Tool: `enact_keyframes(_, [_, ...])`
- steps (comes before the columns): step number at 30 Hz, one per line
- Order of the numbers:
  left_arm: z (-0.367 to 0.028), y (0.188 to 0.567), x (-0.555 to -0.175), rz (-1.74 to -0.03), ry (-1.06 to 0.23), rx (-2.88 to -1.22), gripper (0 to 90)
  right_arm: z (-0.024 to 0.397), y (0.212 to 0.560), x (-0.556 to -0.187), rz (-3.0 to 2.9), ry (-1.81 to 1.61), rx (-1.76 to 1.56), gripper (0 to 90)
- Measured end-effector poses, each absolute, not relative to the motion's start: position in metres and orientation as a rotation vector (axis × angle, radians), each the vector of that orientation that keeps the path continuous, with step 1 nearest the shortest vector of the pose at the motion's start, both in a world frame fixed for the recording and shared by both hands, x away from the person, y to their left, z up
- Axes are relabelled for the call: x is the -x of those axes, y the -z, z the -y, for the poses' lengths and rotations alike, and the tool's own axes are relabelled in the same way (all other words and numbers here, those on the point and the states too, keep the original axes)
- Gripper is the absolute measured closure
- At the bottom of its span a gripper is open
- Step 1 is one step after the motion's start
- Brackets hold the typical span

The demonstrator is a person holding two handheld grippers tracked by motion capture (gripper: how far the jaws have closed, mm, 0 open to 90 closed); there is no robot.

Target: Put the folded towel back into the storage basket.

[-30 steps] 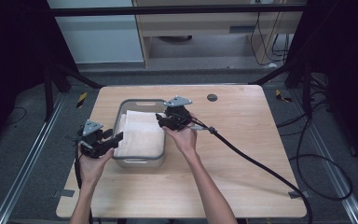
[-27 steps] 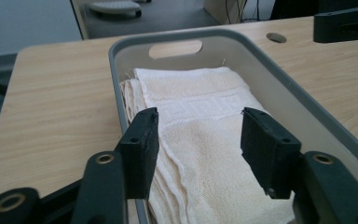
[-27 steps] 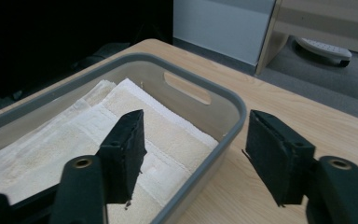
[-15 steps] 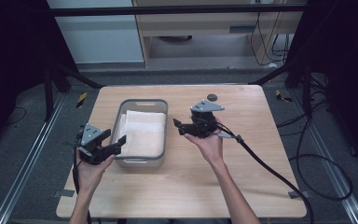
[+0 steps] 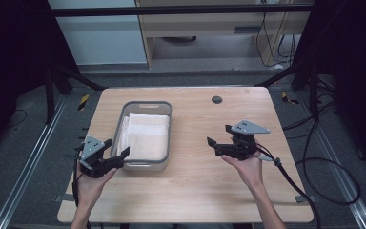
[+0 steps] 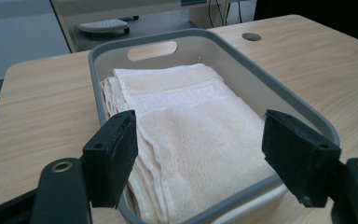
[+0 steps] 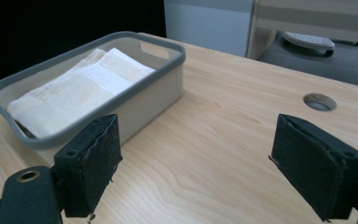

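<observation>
Currently, the folded towel (image 5: 145,136) lies flat inside the grey bin (image 5: 125,113), which stands on the left half of the wooden table (image 5: 195,191). Bin and towel share one long axis, running from the person's side of the table toward the far edge.

Left gripper (image 5: 116,151): jaws spread wide, nothing held. It sits at the near left corner of the bin, just beside the rim. In the left gripper view the two jaw pads frame the near end of the towel (image 6: 186,135), with the bin rim (image 6: 261,79) passing between them. The towel therefore lies directly ahead of this gripper, along its line of sight.

Right gripper (image 5: 219,137): jaws likewise spread wide, nothing held. It hovers over bare table, well apart from the bin, pointing left toward it. In the right gripper view the bin (image 7: 135,100) appears ahead and off to the left, side wall facing the camera.

Judgement: the left gripper is the nearer one; any grasp of the towel or the bin's near end calls for a short forward advance from that side
</observation>
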State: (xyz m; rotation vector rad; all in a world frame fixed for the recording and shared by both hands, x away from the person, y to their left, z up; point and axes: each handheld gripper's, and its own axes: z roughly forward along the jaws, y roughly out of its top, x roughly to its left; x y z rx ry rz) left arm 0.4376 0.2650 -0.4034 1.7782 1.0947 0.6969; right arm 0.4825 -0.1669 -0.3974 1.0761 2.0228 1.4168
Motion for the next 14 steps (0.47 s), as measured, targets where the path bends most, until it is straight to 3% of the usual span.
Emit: enact_keyframes(14, [-0.28,0.428,-0.411,-1.118,-0.719,-1.79,28.2,0.234,0.437,-0.447,-1.973,-1.373,-1.174,15.0])
